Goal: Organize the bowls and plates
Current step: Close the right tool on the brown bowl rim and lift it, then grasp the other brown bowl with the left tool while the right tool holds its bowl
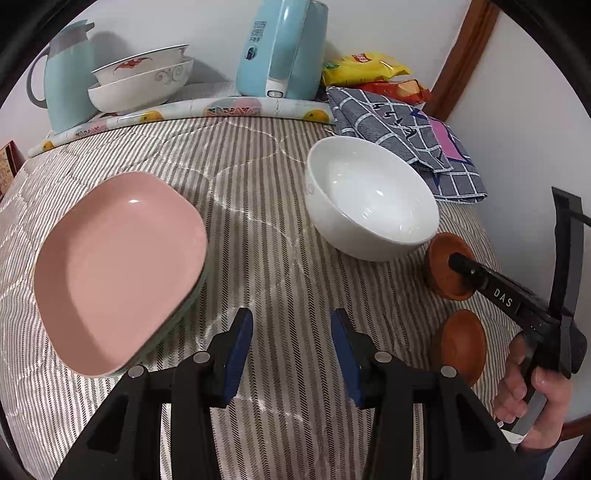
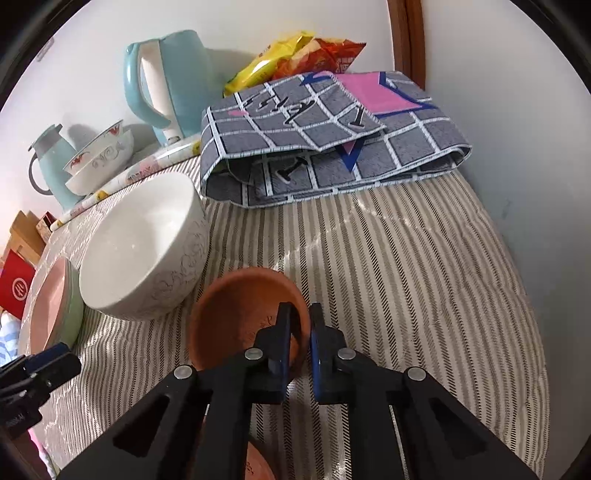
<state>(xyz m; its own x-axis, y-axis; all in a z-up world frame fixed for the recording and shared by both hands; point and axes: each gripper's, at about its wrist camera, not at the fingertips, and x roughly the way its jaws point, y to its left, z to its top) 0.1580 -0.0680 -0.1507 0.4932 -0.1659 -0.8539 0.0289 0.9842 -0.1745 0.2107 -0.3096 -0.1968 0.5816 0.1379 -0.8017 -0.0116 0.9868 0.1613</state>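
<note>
Right wrist view: right claw [image 2: 298, 325] pinches brown bowl [image 2: 236, 314] rim; left claw [image 1: 291, 350] gapes wide.

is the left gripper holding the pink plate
No, the left gripper is open and empty, with the pink plate lying on the cloth beside it.

Plain white wall [image 1: 406, 33] behind and to the right, softly lit, faint shadows cast onto it. Brown wooden frame post [image 1: 465, 59] running up the far right corner. Worktop covered in a beige and grey striped quilted cloth [image 1: 258, 206], glossy in patches. Rolled fruit-print plastic sheet [image 1: 236, 109] lying along the far edge. Folded grey checked cloth with a pink patch [image 2: 332, 140] at the far right, by the wall. Red box [image 2: 14, 291] off the near left edge.
</note>
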